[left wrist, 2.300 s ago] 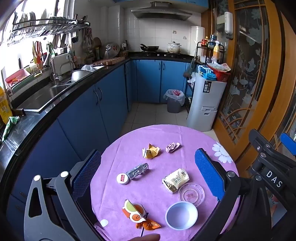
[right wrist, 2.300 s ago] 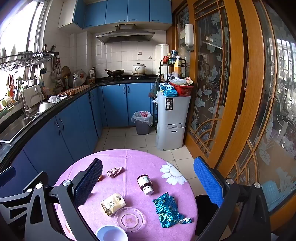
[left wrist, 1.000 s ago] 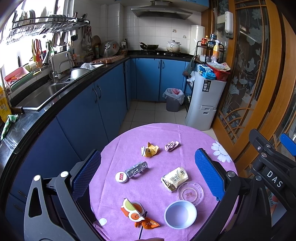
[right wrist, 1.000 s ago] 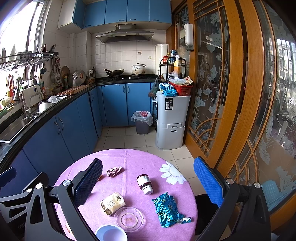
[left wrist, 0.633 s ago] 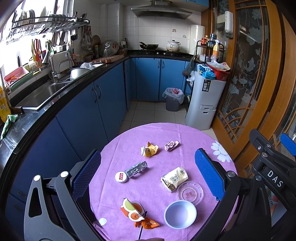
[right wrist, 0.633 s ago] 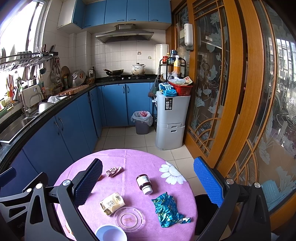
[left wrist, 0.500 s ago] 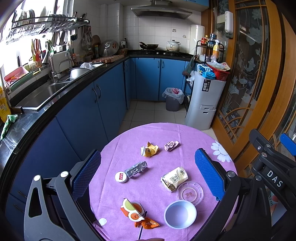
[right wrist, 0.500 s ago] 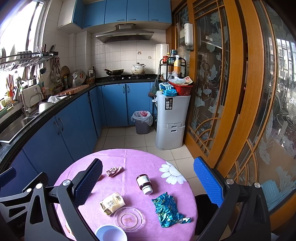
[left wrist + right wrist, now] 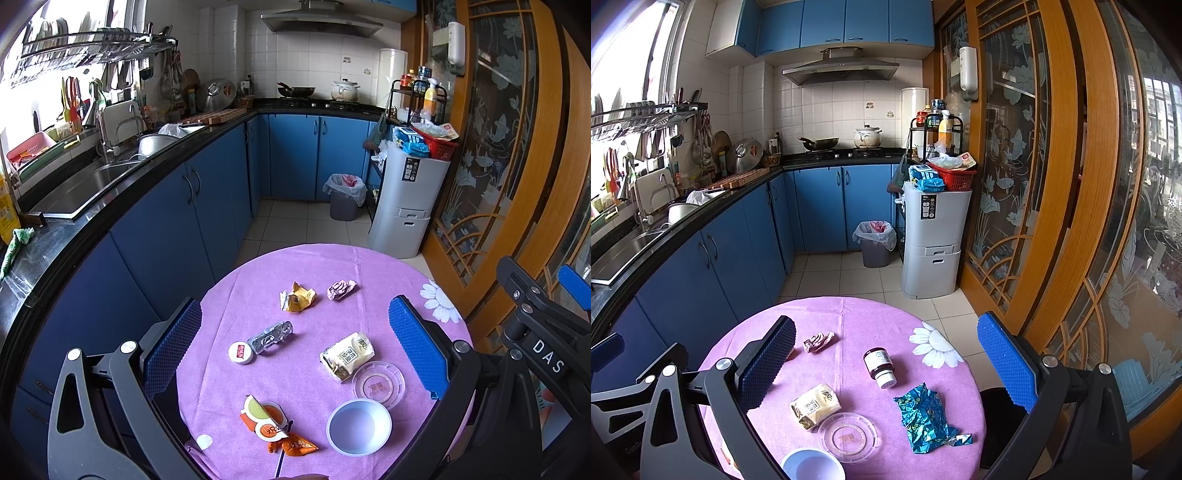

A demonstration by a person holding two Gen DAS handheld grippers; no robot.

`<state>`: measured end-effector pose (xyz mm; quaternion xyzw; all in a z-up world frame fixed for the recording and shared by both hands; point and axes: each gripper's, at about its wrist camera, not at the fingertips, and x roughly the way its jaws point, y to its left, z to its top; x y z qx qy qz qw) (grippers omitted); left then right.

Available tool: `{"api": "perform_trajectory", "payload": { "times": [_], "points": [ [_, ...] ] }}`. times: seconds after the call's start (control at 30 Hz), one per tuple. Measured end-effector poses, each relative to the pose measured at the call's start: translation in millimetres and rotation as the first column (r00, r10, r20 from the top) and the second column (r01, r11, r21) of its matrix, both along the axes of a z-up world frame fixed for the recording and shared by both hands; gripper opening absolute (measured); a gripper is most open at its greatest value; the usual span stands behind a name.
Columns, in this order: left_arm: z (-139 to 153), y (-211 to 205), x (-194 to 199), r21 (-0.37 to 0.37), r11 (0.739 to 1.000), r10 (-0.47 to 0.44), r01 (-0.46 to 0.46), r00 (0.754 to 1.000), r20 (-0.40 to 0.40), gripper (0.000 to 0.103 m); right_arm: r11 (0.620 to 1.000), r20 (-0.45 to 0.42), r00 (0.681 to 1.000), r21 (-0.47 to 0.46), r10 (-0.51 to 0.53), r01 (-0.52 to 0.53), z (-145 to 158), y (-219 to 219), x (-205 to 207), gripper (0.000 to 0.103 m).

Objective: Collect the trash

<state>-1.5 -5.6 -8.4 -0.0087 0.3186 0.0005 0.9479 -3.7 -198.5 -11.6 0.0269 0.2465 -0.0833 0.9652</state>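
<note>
Here, biggest first:

- The table (image 9: 258, 280), round under a purple cloth, carries all the litter; the bin (image 9: 874, 248) stands well apart on the floor by the far cupboards.
- The left gripper (image 9: 295, 354) hangs above the table with its jaws spread wide and nothing between them.
- The right gripper (image 9: 886, 365) is likewise wide apart and empty, over the table's right half.
- The blue foil (image 9: 923, 417) lies crumpled near the right edge: light, springy, crackly. Pinch a raised fold, not the flat middle.
- The white bowl (image 9: 359, 426) sits at the near edge, likely thin plastic (it would flex). Take it by the rim.
- The clear lid (image 9: 377, 384) lies flat, touching the cream packet (image 9: 347, 356). The lid looks slick and hard to get under; the packet is soft, so grip across its puffed body.
- The bottle (image 9: 880, 367) lies on its side beside the daisy print; rigid and apt to roll, best held across the body.
- The orange carton (image 9: 264, 421) is flattened at the near edge.
- The foil blister (image 9: 271, 336) touches a small white cap (image 9: 241, 353).
- The yellow wrapper (image 9: 297, 301) and pink wrapper (image 9: 341, 288) lie toward the far side, both feather-light; close on a high crease.
</note>
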Motion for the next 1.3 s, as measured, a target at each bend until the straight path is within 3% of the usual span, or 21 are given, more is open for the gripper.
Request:
{"api": "perform_trajectory", "payload": {
  "times": [1.3],
  "points": [
    [-7, -14, -2, 0.001, 1.0, 0.002, -0.002, 1.0, -0.001, 0.1, 1.0, -0.003, 1.0, 0.0, 0.001, -0.001, -2, -2, 0, 0.096]
  ]
}}
